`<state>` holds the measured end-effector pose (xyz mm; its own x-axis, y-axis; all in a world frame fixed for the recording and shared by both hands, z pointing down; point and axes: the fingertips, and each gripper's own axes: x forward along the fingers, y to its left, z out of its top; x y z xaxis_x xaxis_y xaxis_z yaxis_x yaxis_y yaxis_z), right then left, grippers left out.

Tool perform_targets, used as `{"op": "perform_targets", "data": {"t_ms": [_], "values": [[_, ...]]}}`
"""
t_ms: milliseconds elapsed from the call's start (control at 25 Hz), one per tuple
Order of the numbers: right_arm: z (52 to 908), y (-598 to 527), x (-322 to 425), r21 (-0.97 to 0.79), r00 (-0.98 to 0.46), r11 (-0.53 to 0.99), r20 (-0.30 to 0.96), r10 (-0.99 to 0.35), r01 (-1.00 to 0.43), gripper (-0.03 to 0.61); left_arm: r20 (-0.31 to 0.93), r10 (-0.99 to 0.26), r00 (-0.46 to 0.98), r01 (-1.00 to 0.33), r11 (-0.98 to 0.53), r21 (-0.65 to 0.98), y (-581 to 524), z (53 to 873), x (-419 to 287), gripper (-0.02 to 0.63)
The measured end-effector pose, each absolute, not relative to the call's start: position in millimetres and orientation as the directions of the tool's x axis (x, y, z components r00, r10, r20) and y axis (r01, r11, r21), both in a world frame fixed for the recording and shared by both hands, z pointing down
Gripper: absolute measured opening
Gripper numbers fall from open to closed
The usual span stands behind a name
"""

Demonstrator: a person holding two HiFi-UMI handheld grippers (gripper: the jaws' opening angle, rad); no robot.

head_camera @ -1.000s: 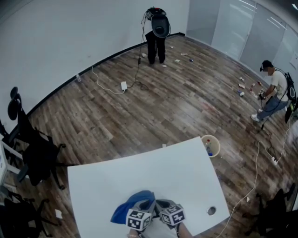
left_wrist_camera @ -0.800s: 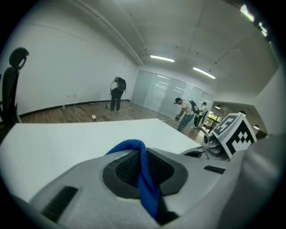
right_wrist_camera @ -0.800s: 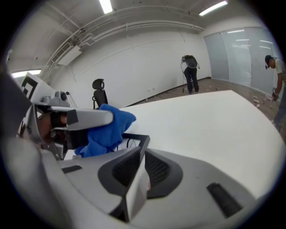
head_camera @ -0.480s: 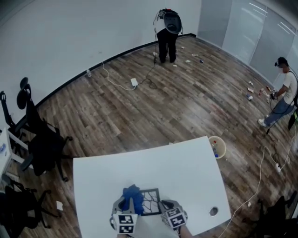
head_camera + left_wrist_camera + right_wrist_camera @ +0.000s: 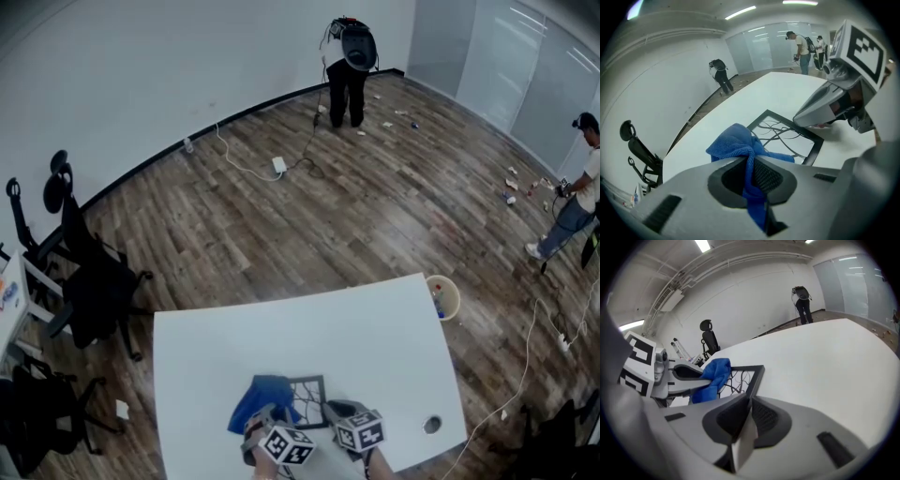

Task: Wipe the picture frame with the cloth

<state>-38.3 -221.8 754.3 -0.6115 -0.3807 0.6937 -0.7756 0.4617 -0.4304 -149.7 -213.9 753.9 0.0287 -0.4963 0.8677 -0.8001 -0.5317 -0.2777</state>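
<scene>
A black picture frame [image 5: 307, 401] with a branch drawing lies flat on the white table [image 5: 281, 347], near its front edge. A blue cloth [image 5: 260, 397] covers the frame's left edge and the table beside it. My left gripper [image 5: 266, 419] is shut on the cloth [image 5: 738, 144], which bunches up between the jaws. My right gripper [image 5: 338, 412] is shut on the frame's near right edge [image 5: 753, 378]. In the left gripper view the right gripper [image 5: 834, 101] sits on the frame's [image 5: 787, 138] far side. The right gripper view shows the left gripper [image 5: 677, 376] holding the cloth [image 5: 712, 375].
A round cable hole [image 5: 432, 425] is in the table's front right corner. A small waste bin [image 5: 444, 296] stands on the floor off the table's right corner. Black office chairs [image 5: 84, 281] stand at the left. One person [image 5: 352, 58] is at the far wall, another [image 5: 579, 183] at the right.
The cloth, which hid the frame a second ago, has slid left with my left gripper and now uncovers most of the frame. My right gripper has stayed on the frame's edge.
</scene>
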Motion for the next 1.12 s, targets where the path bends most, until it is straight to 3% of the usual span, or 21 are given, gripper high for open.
{"op": "perform_targets", "data": {"t_ms": [240,520,680,840,1000,1120], "values": [[754.7,-223.1,-39.0,-0.437,-0.623,0.471,0.686,-0.376,-0.766,0.038,0.898,-0.424,0.119,-0.775,-0.605,-0.183,-213.8,760.5,-104.9,0.028],[754.0,-222.8,-34.6,-0.550,-0.694,0.436,0.645,-0.320,-0.712,0.026,0.888,-0.336,0.314,-0.809,-0.584,0.065,-215.2,772.3,-47.7,0.028],[748.5,-231.2,-6.6,-0.475,-0.632,0.427,0.663,-0.401,-0.769,0.026,0.791,-0.386,0.475,-0.838,-0.472,0.272,-223.5,752.2,-39.8,0.028],[744.7,-228.1,1.6,-0.458,-0.623,0.438,0.675,-0.396,-0.774,0.025,0.711,-0.469,0.523,-0.838,-0.435,0.329,-226.7,722.3,-48.3,0.028],[751.1,-217.0,-8.6,-0.422,-0.612,0.483,0.707,-0.353,-0.767,0.026,0.633,-0.591,0.501,-0.864,-0.391,0.318,-224.3,683.1,-89.4,0.028],[755.1,-213.0,-11.4,-0.384,-0.587,0.496,0.725,-0.362,-0.779,0.026,0.606,-0.690,0.395,-0.919,-0.296,0.262,-219.4,654.1,-143.8,0.028]]}}
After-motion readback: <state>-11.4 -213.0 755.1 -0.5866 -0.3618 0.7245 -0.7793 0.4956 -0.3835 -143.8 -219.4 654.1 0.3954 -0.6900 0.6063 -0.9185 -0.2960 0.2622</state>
